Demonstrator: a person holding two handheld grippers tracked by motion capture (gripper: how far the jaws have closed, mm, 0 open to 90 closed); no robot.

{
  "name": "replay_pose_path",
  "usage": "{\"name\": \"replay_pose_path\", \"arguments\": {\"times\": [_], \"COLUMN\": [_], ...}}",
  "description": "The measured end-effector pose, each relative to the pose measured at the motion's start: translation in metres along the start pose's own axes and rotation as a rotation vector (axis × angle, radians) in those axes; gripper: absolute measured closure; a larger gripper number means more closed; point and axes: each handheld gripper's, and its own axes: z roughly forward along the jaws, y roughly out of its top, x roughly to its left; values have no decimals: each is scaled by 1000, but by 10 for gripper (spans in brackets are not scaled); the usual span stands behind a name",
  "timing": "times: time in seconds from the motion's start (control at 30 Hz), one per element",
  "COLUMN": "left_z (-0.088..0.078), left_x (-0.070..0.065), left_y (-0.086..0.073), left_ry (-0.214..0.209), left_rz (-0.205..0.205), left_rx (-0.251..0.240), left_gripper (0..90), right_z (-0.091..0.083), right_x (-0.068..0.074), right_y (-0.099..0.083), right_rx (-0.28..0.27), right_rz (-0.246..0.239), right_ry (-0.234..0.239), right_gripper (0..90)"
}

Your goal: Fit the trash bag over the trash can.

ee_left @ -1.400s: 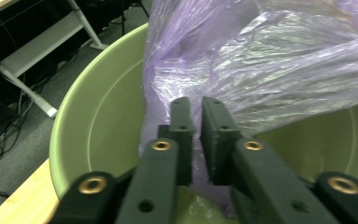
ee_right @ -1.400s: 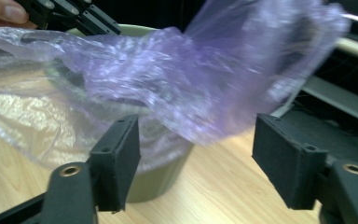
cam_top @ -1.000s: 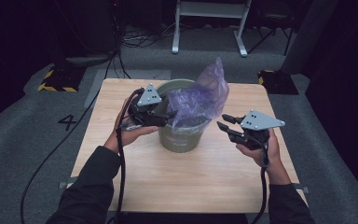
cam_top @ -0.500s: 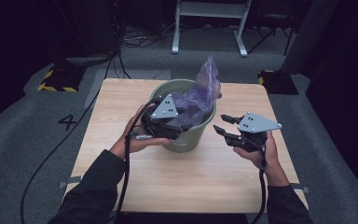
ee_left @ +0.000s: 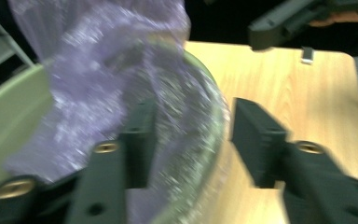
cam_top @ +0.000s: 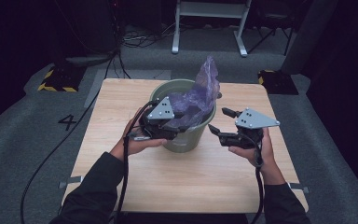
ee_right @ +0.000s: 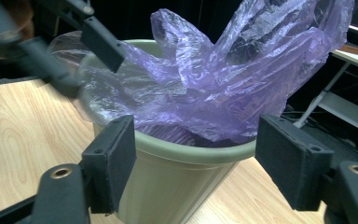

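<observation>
Purple plastic bag (cam_top: 198, 95): thin, limp, slippery film, likely featherweight and easily torn; bunched inside green bin (cam_top: 191, 140) at mid-tabletop (cam_top: 121, 182), best pinched at its edge over the rim. Left hand-held gripper (cam_top: 179, 126): jaws straddling rim and film, gap visible. Right hand-held gripper (cam_top: 219, 123): jaws just opened, empty, beside bin.

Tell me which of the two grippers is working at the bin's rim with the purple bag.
The left gripper: its jaws straddle the green plastic bin's rim and the thin purple plastic bag. The right gripper hangs open beside the bin, empty.
</observation>
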Motion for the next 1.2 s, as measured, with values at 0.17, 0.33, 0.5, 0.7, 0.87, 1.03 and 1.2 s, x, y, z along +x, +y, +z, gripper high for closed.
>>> {"name": "replay_pose_path", "arguments": {"times": [0.17, 0.33, 0.5, 0.7, 0.87, 1.03, 1.2], "left_z": [6, 7, 5, -5, -13, -19, -23], "left_x": [-4, -8, -11, -13, -16, -21, -30], "left_y": [-6, -8, -10, -13, -18, -23, -34], "left_ry": [7, 43, 52, 72, 89, 71, 62], "left_rz": [-10, 40, 71, 77, 99, 113, 124], "left_rx": [41, 48, 38, -7, -13, -23, -25], "left_gripper": [305, 629, 722, 827, 897, 898, 899], "right_z": [2, 5, 4, 3, 3, 3, 2], "right_x": [-2, 0, 0, -2, -4, -5, -4], "right_y": [1, 2, 2, 1, 0, 1, 2], "right_rx": [-8, -3, -3, -7, 1, 0, -1], "right_rz": [20, 8, 10, 18, 22, 36, 40], "right_ry": [-9, -7, -7, -11, -16, -18, -26], "right_gripper": [272, 285, 288, 289, 289, 286, 262]}}
